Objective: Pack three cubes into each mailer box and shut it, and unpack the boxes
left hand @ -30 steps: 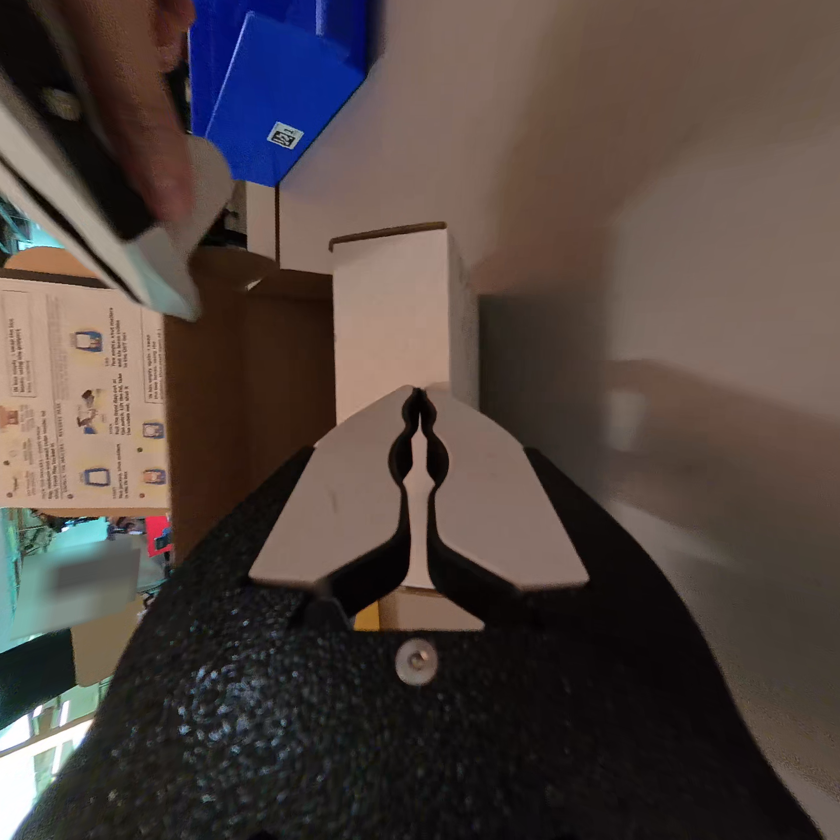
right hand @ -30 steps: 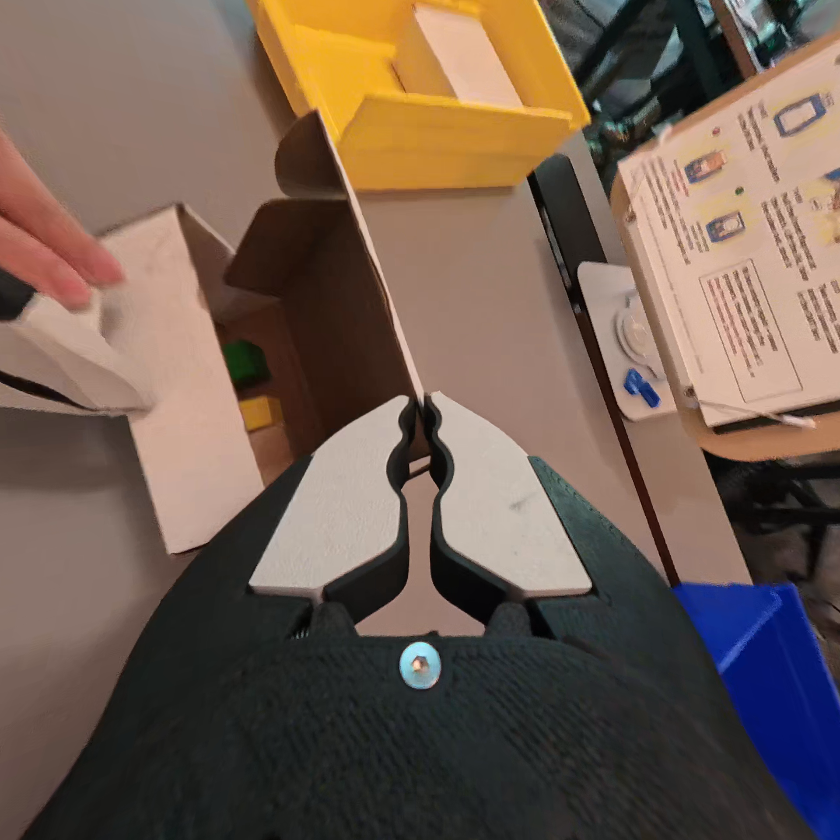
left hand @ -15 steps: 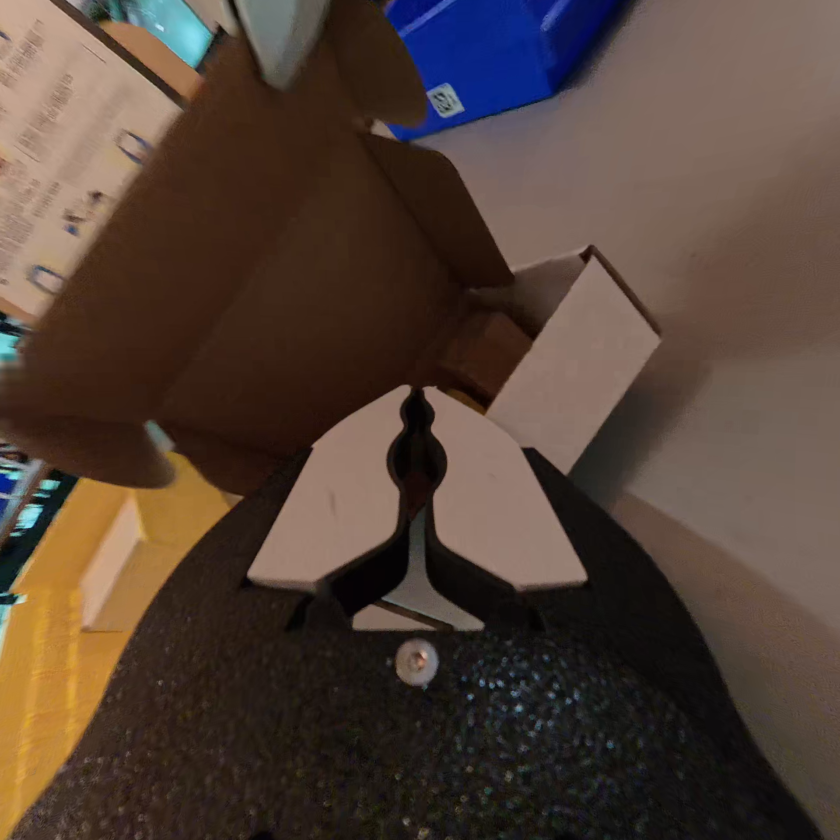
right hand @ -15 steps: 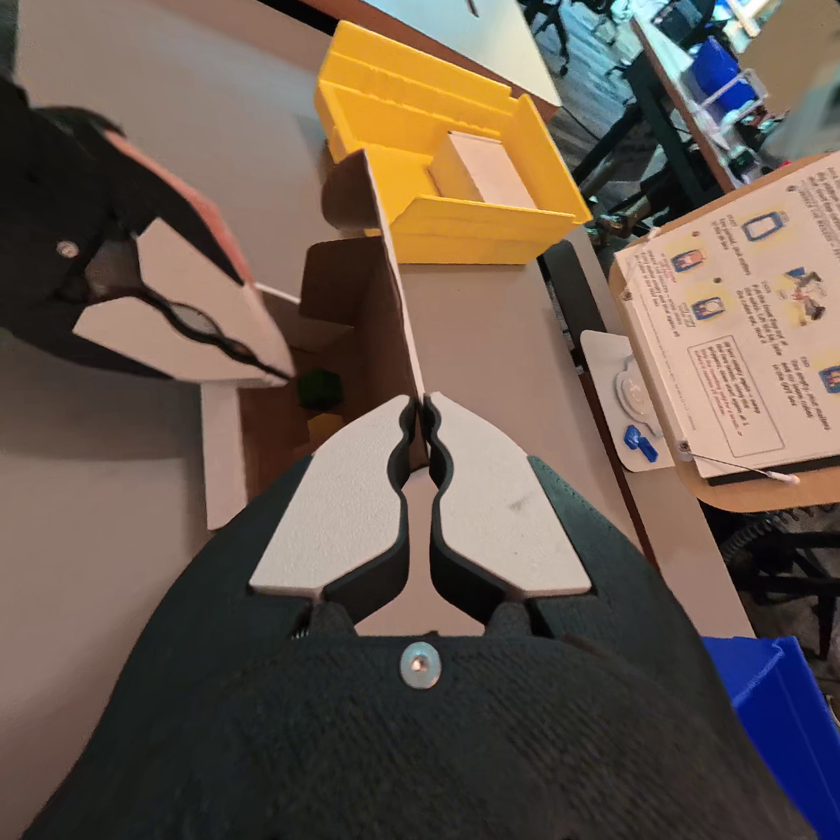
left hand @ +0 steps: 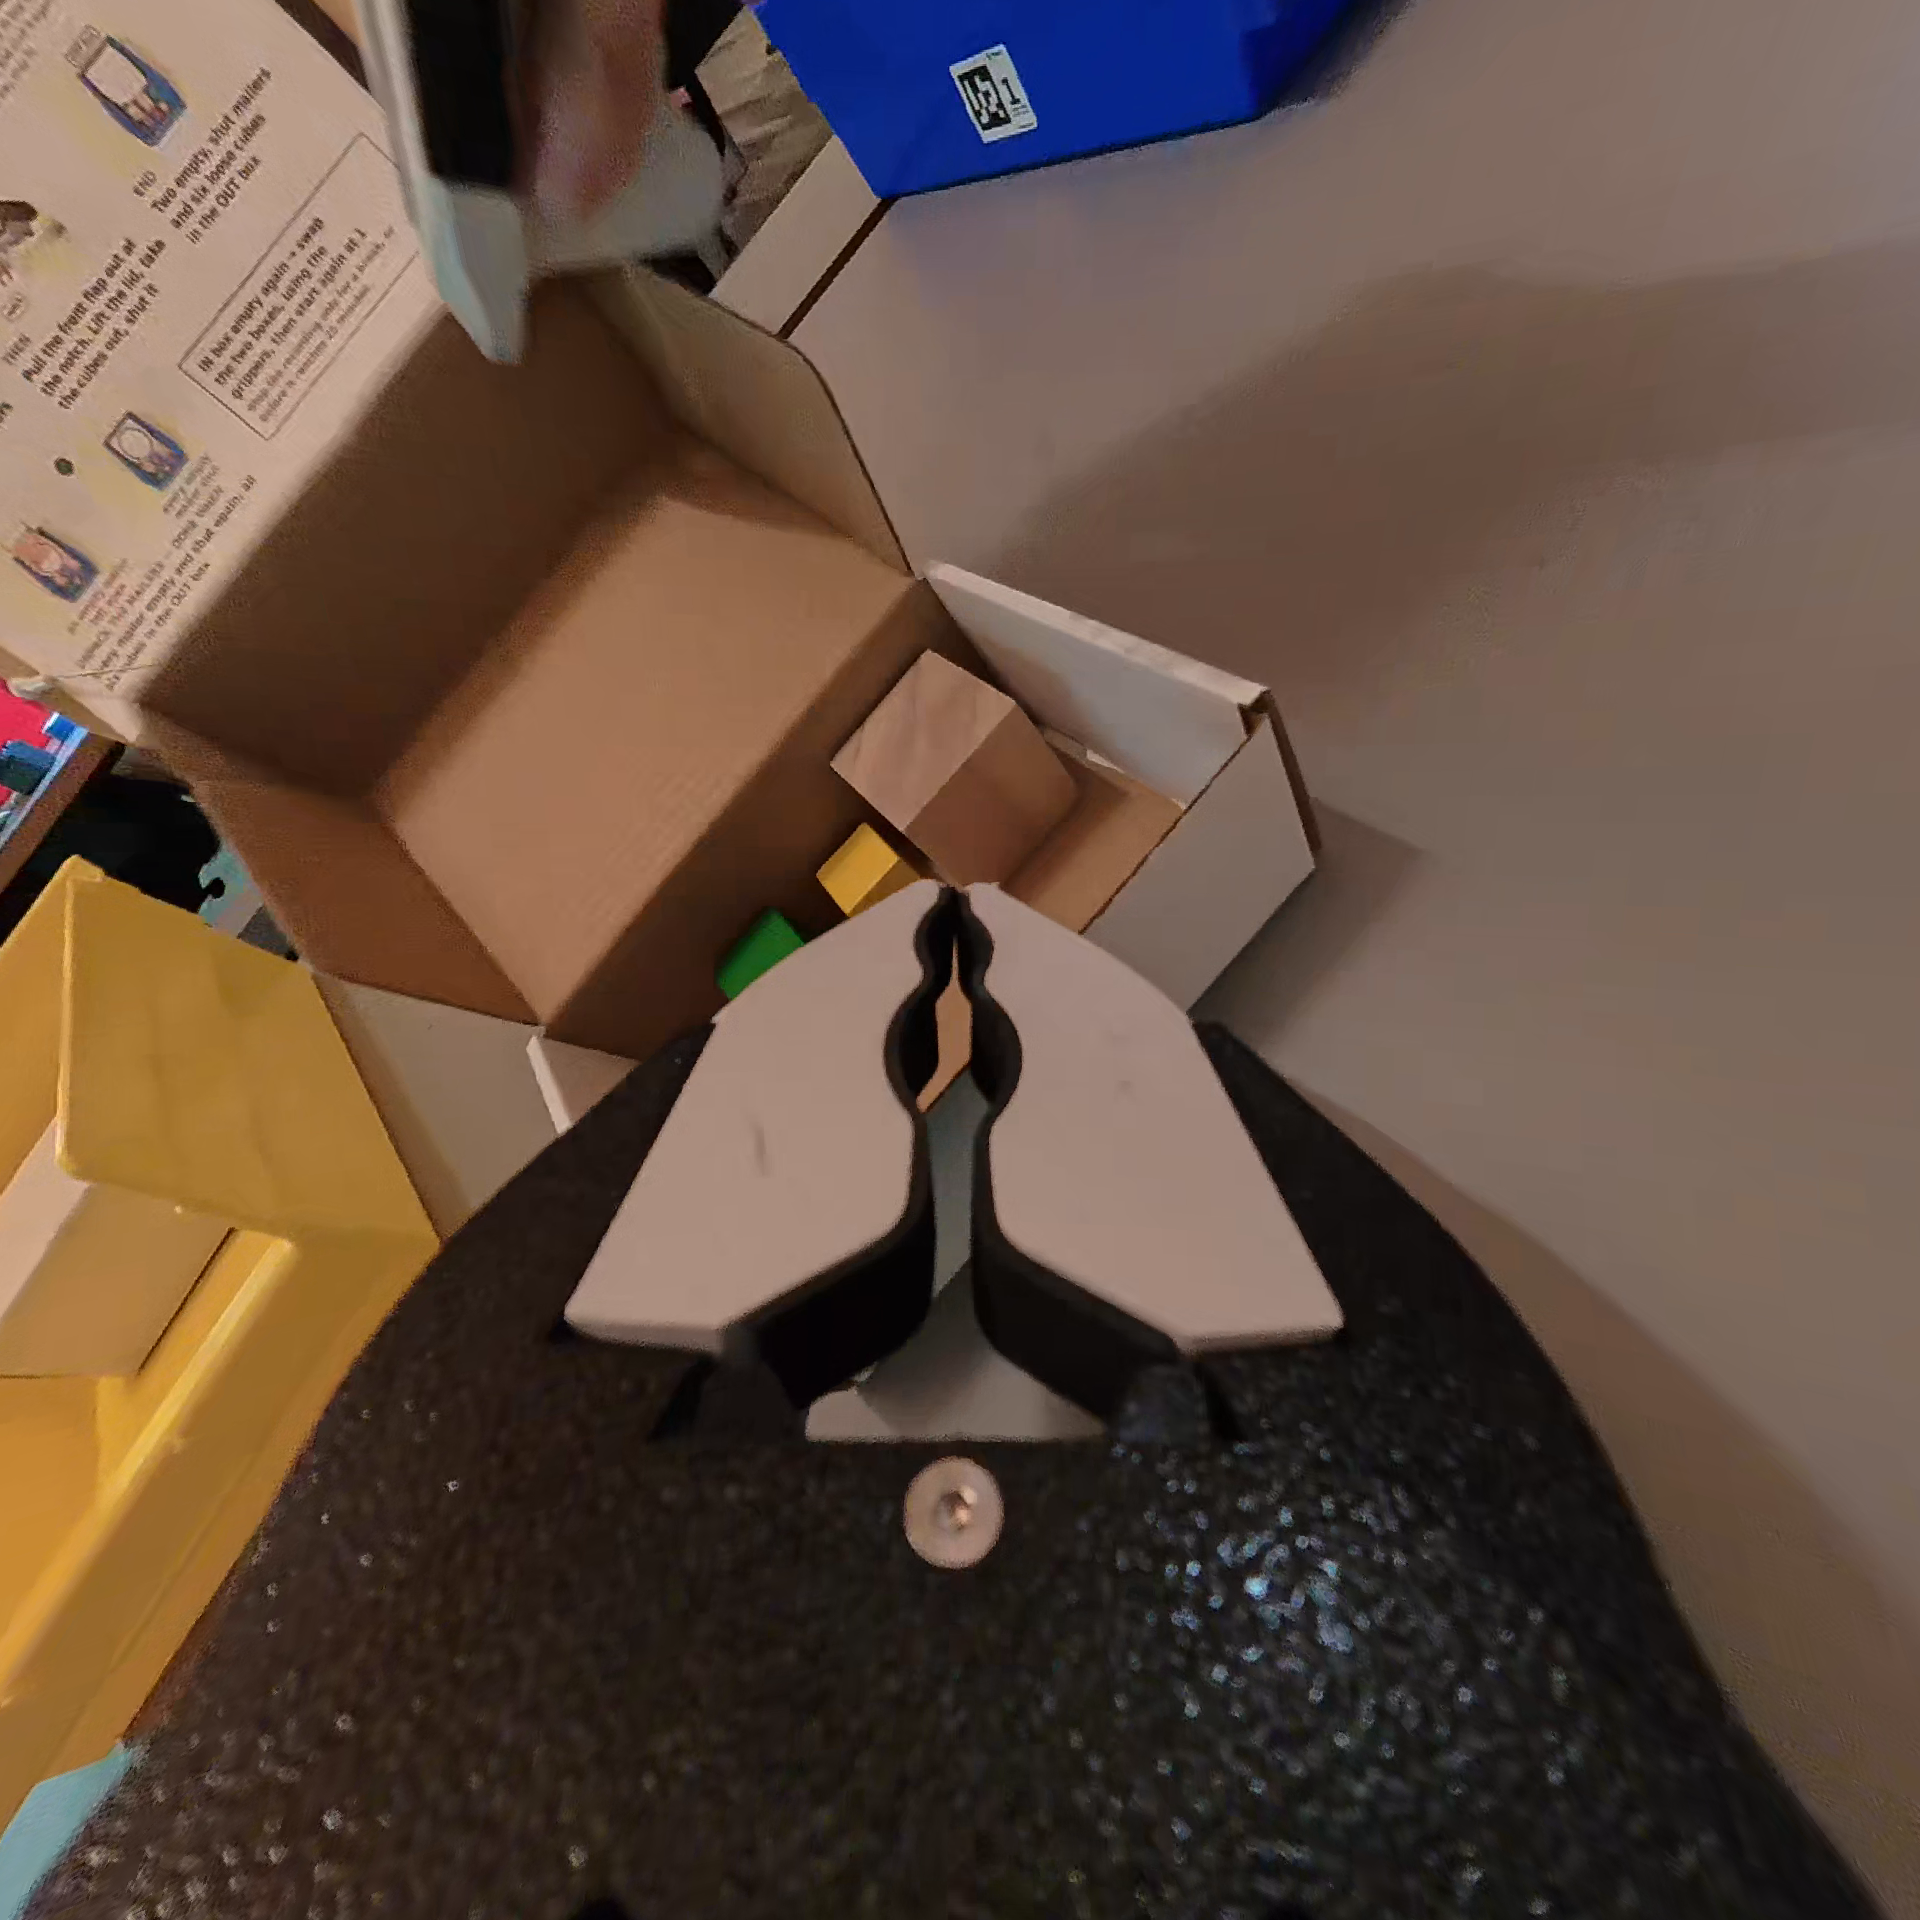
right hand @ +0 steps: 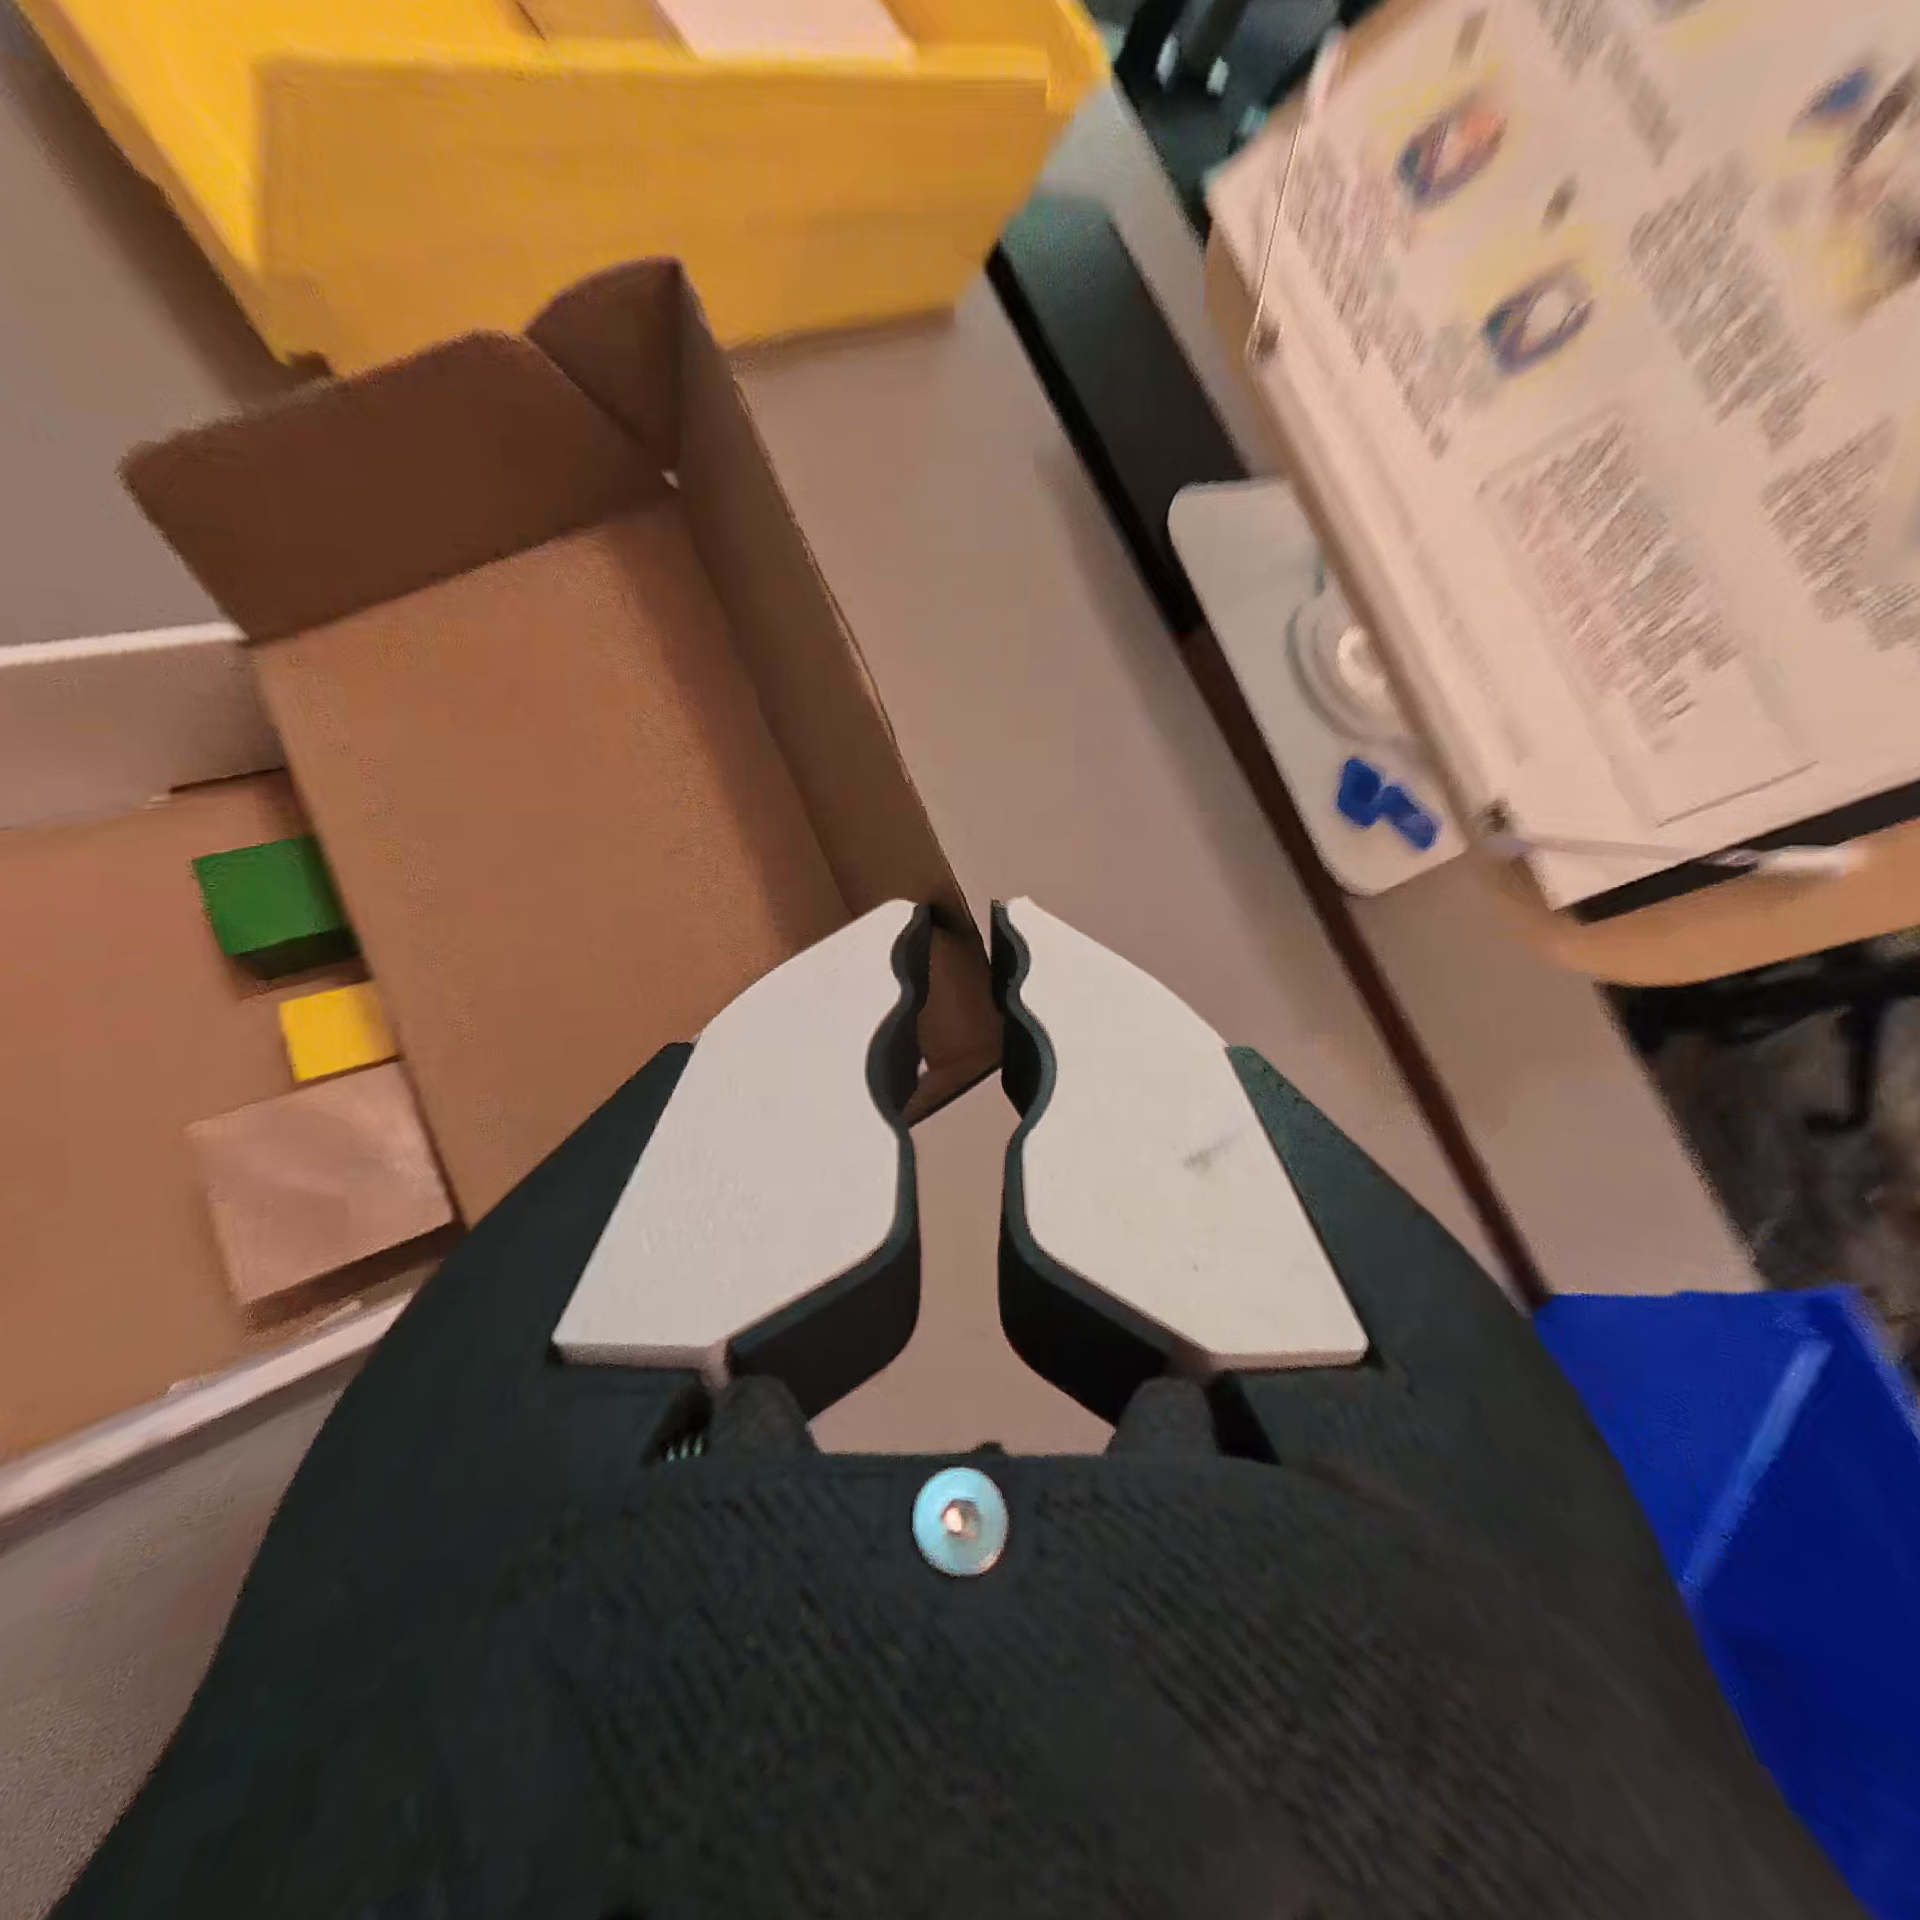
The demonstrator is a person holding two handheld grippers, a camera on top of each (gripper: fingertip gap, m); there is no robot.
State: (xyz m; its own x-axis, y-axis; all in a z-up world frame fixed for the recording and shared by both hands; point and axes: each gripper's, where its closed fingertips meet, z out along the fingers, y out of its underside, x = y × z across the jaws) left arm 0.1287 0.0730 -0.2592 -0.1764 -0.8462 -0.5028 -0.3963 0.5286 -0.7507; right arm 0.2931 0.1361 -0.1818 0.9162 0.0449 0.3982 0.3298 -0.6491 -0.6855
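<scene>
The grey table (right hand: 1091, 644) carried everything, and the open mailer box (left hand: 1226, 831) sat in the middle of it, so I'll place the rest from that box. Beyond the box stood a yellow bin (right hand: 644, 197) with a pale closed box (left hand: 83, 1288) inside it. On the side away from the yellow bin, a blue bin (left hand: 1049, 83) rested on the table. Past the table edge, well apart from the box, a printed instruction sheet (right hand: 1621, 499) lay on a wooden board.

The box's brown lid (right hand: 582, 790) stood raised. The right gripper (right hand: 956, 914) pinched the lid's edge, fingers nearly together with the cardboard between them. The left gripper (left hand: 956, 896) hung over the box's near white wall, its fingertips pressed together; whether they clamped that wall I could not tell.

Inside the box lay a plain wooden cube (left hand: 951, 764), a yellow cube (left hand: 862, 862) beside it and a green cube (left hand: 758, 951) next in the row.
</scene>
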